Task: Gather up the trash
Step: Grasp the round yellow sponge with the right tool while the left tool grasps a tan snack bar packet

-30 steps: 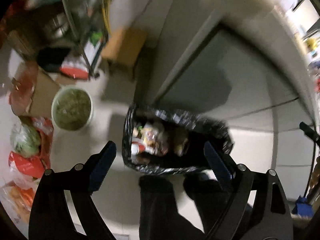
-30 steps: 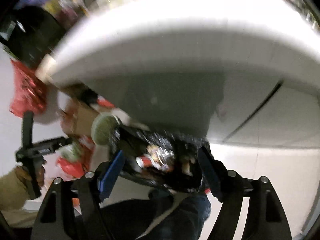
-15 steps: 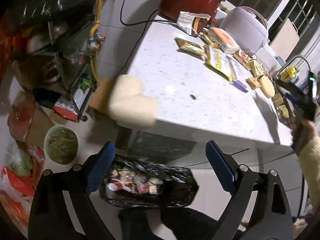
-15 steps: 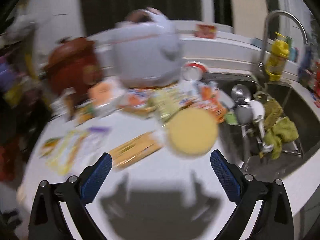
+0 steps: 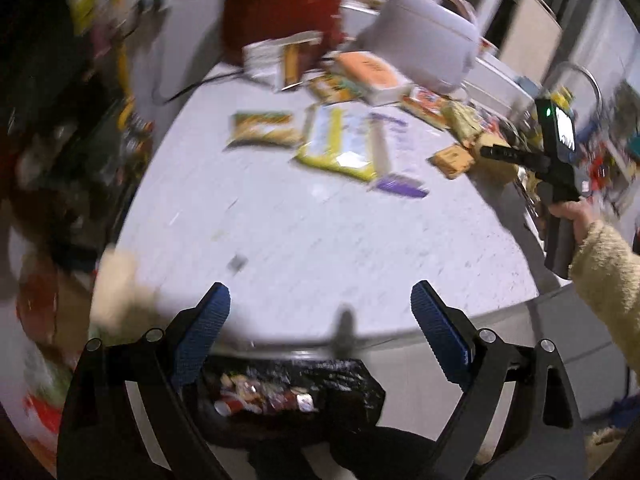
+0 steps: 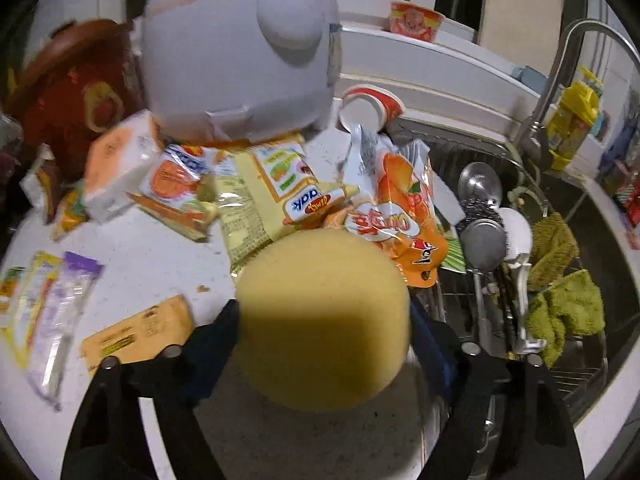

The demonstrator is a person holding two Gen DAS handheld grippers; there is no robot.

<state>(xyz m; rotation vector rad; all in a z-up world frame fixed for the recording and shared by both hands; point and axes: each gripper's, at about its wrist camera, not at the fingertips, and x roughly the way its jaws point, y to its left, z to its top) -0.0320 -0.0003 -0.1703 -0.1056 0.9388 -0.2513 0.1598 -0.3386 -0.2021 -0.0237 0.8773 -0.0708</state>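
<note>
While the bin bag (image 5: pixel 288 396) under the counter edge already holds a pile of wrappers, most of the job looks undone: the counter (image 5: pixel 320 240) carries plenty of litter.

Left to right: left gripper (image 5: pixel 320 316) is spread wide and empty, hanging over the near counter edge with the bag at its 6 o'clock. Snack wrappers sit well apart at its 12 o'clock: a yellow-green packet (image 5: pixel 262 132), a flat yellow pouch (image 5: pixel 340 144), a purple strip (image 5: pixel 400 188).

Right gripper (image 6: pixel 324 320) sits around a round yellow sponge-like disc (image 6: pixel 324 304), fingers hugging both sides. Looks pinched, but the pads are hidden behind it, so contact is a judgement.

Relative to that gripper: cardboard box (image 6: pixel 140 332) at 9 o'clock, yellow noodle packet (image 6: pixel 264 192) at 11, orange snack bag (image 6: pixel 396 216) at 1, tipped red cup (image 6: pixel 370 110) beyond it, sink (image 6: pixel 560 384) at 3.

Left: all wrappers, box, cup.
</note>
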